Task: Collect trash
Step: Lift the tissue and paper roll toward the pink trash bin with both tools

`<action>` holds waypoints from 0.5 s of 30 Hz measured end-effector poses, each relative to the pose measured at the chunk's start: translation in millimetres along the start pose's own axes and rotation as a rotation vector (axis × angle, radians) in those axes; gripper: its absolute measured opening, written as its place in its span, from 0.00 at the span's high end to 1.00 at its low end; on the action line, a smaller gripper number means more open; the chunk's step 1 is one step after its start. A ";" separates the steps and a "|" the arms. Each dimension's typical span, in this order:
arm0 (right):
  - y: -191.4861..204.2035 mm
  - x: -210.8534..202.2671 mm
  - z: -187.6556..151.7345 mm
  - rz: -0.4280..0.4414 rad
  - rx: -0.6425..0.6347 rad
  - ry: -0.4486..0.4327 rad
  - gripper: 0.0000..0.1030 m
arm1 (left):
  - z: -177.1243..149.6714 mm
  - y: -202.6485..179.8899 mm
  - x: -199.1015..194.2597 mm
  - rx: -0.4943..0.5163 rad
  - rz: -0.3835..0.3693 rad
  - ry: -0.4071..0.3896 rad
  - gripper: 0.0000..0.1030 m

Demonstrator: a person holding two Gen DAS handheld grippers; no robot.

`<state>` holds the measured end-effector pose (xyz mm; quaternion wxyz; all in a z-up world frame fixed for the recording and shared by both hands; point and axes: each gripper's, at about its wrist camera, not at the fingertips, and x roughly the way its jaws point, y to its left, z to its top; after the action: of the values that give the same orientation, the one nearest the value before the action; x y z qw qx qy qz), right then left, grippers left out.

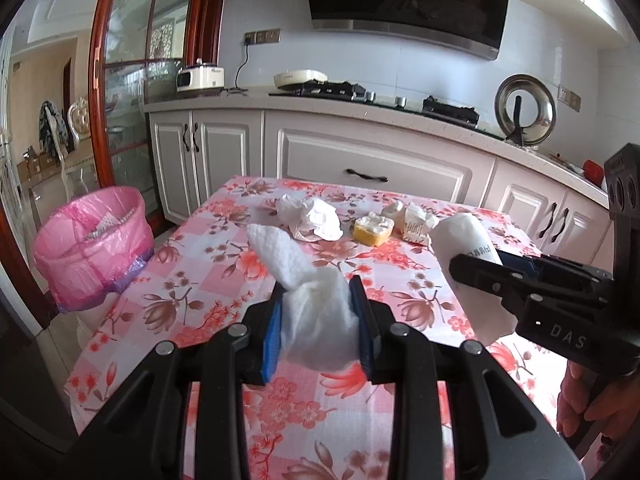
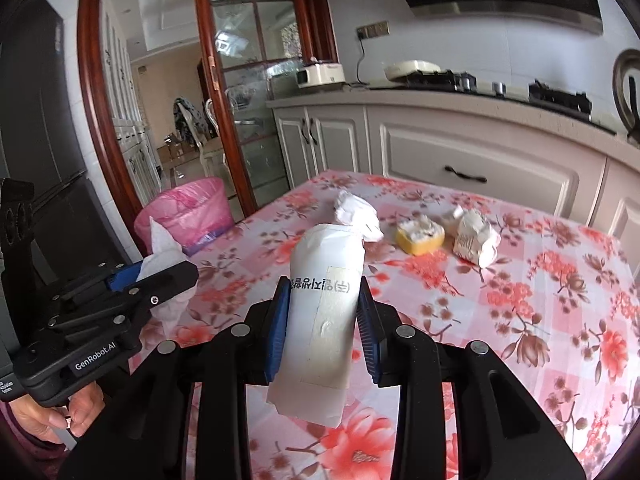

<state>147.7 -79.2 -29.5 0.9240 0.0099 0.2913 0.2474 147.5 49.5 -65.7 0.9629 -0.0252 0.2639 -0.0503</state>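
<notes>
My left gripper [image 1: 318,300] is shut on a crumpled white tissue [image 1: 308,292], held above the floral table [image 1: 208,280]. My right gripper [image 2: 324,300] is shut on a white wrapped packet with printed text [image 2: 320,320], also lifted off the table. Each gripper shows in the other's view: the right gripper [image 1: 480,264] at the right, the left gripper [image 2: 176,272] at the left. A pink-lined trash bin [image 1: 92,240] stands off the table's left edge. On the table lie a crumpled paper [image 1: 312,216], a yellow box of white scraps [image 1: 374,228] and a crumpled printed wrapper [image 1: 414,226].
White kitchen cabinets [image 1: 360,160] with a stove and a pot lid run behind the table. A wood-framed glass door [image 1: 132,80] stands at the left behind the bin. A person's hands [image 2: 76,412] hold the gripper handles.
</notes>
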 end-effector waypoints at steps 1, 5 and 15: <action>2.9 -3.0 0.1 0.000 -0.004 -0.005 0.69 | 0.2 -0.6 -3.5 0.003 0.000 -0.006 0.71; 18.6 -16.0 3.7 0.010 -0.031 -0.030 0.69 | 0.0 -0.5 -22.9 0.016 0.006 -0.039 0.71; 54.8 -17.3 16.8 0.065 -0.089 -0.067 0.69 | 0.0 24.4 -52.0 -0.007 0.041 -0.078 0.71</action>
<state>119.8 -37.0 2.6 0.9242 -0.0135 0.2483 0.2898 105.0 79.5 -41.2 0.9733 -0.0249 0.2266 -0.0286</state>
